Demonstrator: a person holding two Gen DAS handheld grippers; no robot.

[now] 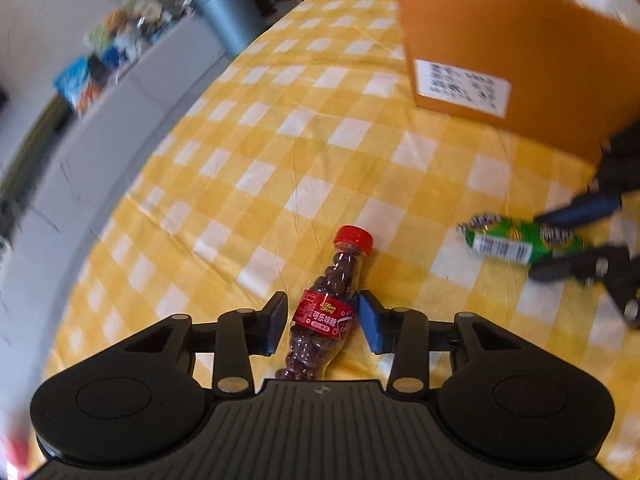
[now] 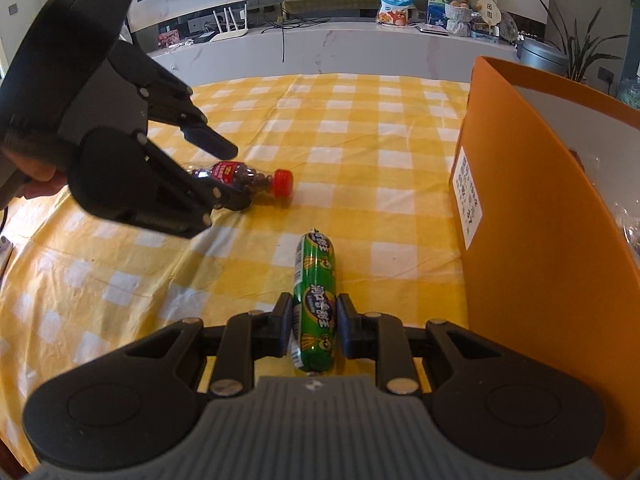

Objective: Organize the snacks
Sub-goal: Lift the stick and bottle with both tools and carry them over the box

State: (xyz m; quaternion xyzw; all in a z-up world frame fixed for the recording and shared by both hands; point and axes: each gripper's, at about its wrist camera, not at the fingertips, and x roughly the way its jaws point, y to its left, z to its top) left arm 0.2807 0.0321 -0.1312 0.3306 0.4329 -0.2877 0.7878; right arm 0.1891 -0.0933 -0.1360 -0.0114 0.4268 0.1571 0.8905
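— Fingers of the left gripper [image 1: 322,322] straddle the candy bottle [image 1: 326,304] lying on the desk [image 1: 280,128]; one pad touches, the other stands just clear.

— And the right gripper [image 2: 314,330]?

— Clamped on the green sausage [image 2: 314,300] (beside the orange box [image 2: 532,208]).

— So it's the pick-up step; next, probably, finish the left grip, then lift both into the box.

Yellow-white check cloth [image 2: 360,128], orange box [image 2: 532,208], green sausage pack [image 2: 314,300], red-cap bottle [image 1: 326,304] w/ red label.
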